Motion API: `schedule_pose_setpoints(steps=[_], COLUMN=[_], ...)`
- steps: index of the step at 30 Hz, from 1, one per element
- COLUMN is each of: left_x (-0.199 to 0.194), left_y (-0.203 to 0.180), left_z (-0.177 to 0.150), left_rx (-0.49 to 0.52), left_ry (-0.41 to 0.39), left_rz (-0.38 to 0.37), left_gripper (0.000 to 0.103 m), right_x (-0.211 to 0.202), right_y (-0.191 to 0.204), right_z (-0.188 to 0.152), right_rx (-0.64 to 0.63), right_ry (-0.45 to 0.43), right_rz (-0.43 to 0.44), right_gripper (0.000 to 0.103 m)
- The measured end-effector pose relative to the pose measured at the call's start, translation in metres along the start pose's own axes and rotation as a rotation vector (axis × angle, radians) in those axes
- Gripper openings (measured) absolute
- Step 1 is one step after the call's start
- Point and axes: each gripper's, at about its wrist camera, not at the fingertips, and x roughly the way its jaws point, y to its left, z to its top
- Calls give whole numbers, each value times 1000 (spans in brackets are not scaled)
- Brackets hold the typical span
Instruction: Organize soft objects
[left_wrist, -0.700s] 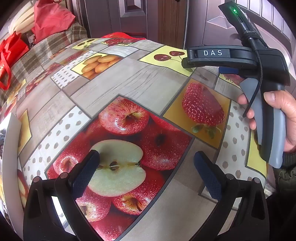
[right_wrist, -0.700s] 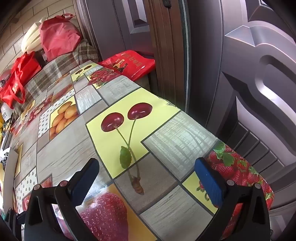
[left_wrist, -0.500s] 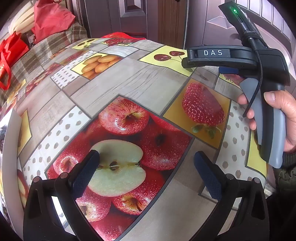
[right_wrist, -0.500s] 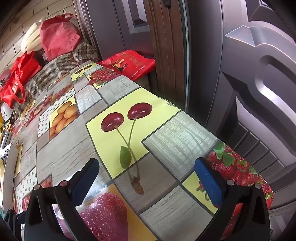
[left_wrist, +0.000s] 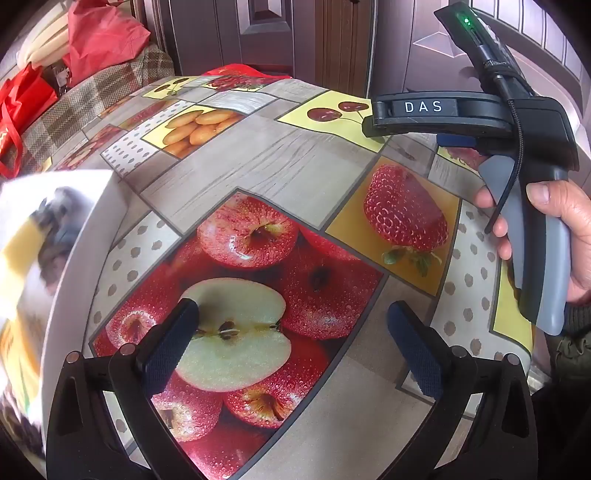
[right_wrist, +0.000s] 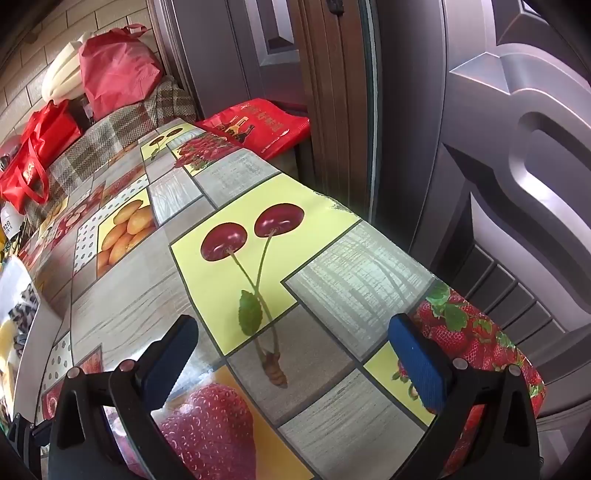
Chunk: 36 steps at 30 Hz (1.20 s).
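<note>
My left gripper (left_wrist: 291, 343) is open and empty, low over the fruit-print tablecloth (left_wrist: 258, 162) above the apple picture. My right gripper (right_wrist: 295, 354) is open and empty over the cherry picture near the table's far right edge; its body and the hand holding it also show in the left wrist view (left_wrist: 517, 155). A white box (left_wrist: 66, 266) stands at the left edge, blurred, with soft grey-and-white and yellow items (left_wrist: 40, 236) inside; it also shows in the right wrist view (right_wrist: 18, 317).
Red bags (right_wrist: 114, 70) and a cream bundle (right_wrist: 61, 79) sit on a plaid-covered surface (right_wrist: 122, 129) beyond the table. A flat red bag (right_wrist: 258, 122) lies at the far table end. Dark doors (right_wrist: 498, 147) stand close on the right.
The white box has come much further into view at the left in both views, blurred with motion. Both grippers stay open and in about the same place.
</note>
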Motion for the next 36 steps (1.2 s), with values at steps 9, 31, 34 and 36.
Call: schedule_pose_setpoints(steps=[9,31,34,36], left_x=[0,0,0,0], left_y=[0,0,0,0], left_z=[0,-1,0,0], left_rx=[0,-1,-2,-3], left_ry=[0,0,2,0], left_rz=[0,-2,-3,-4], left_gripper=[102,102,102,102], right_x=[6,2,1,2], right_y=[7,5,5,5], right_z=[0,-2,-2,-2], right_rx=[-16,-19,-19,-19], right_ry=[7,7,7,7], right_rz=[-17,-19,-19,-19], right_gripper=[103,103,103,103])
